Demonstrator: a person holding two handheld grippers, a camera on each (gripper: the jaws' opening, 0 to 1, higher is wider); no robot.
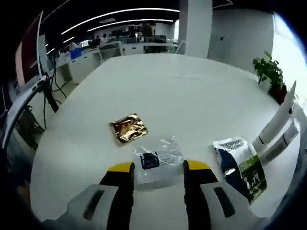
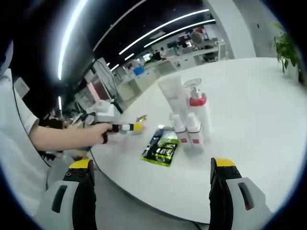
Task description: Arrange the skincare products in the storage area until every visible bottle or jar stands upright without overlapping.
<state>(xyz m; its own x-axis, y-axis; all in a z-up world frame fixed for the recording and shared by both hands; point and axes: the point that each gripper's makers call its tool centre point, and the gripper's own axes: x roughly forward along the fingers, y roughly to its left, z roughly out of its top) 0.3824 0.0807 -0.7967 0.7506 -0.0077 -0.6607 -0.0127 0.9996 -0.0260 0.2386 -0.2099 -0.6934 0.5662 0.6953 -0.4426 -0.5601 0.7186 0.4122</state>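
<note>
Bottles [image 2: 189, 124] stand clustered mid-tabletop [image 1: 192, 91], green sachet [image 2: 162, 147] toward its near edge. I see both grippers [image 1: 159, 167] [image 2: 151, 167] wide, empty; clear sachet [image 1: 156, 160] between my left jaws.

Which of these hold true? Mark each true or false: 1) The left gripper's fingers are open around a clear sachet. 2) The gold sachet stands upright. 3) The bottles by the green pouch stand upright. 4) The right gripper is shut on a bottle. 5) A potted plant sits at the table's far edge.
1) True: the left gripper is open, with the clear sachet lying between its fingers.
2) False: the gold sachet lies flat on the white table.
3) True: the white bottles stand upright beside the flat green pouch.
4) False: the right gripper is open and holds nothing.
5) True: the potted plant stands at the far edge.
</note>
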